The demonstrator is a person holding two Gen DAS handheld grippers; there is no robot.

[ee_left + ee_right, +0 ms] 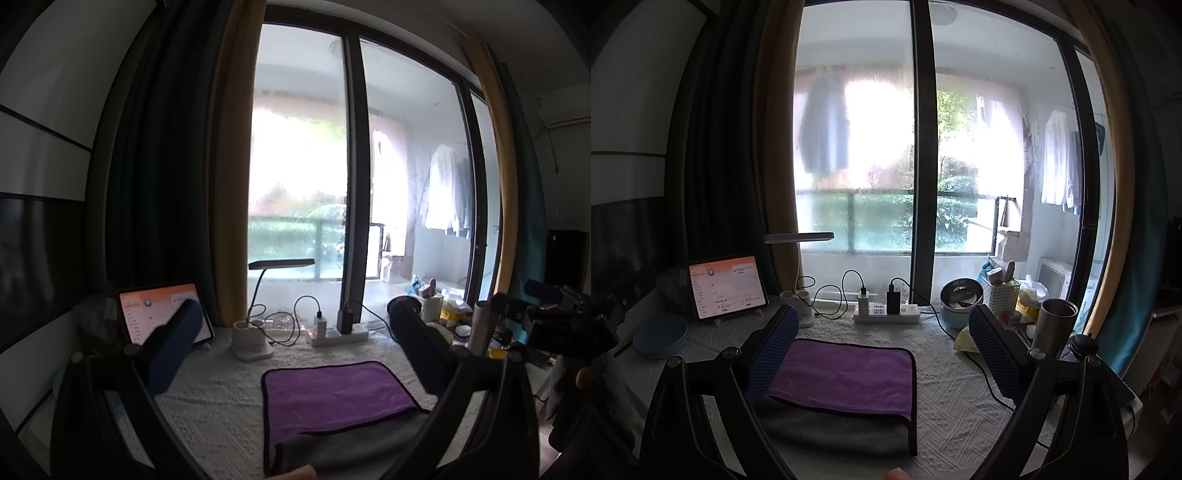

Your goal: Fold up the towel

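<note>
A purple towel (332, 395) with dark trim and a grey underside lies on the white textured table cover (207, 413). Its near part is turned over, so the grey side (351, 446) shows. My left gripper (295, 317) is open and empty, held above the table behind the towel's near edge. In the right wrist view the towel (846, 373) lies between my fingers with the grey side (834, 428) nearest. My right gripper (882, 325) is open and empty, above the towel. The right gripper's body shows at the right of the left wrist view (546, 321).
A tablet (726, 286) stands at the back left beside blue plates (661, 338). A desk lamp base (251, 341), a power strip with chargers (886, 312), a metal pot (960, 301), a white basket (1001, 295) and a steel tumbler (1054, 325) line the back and right.
</note>
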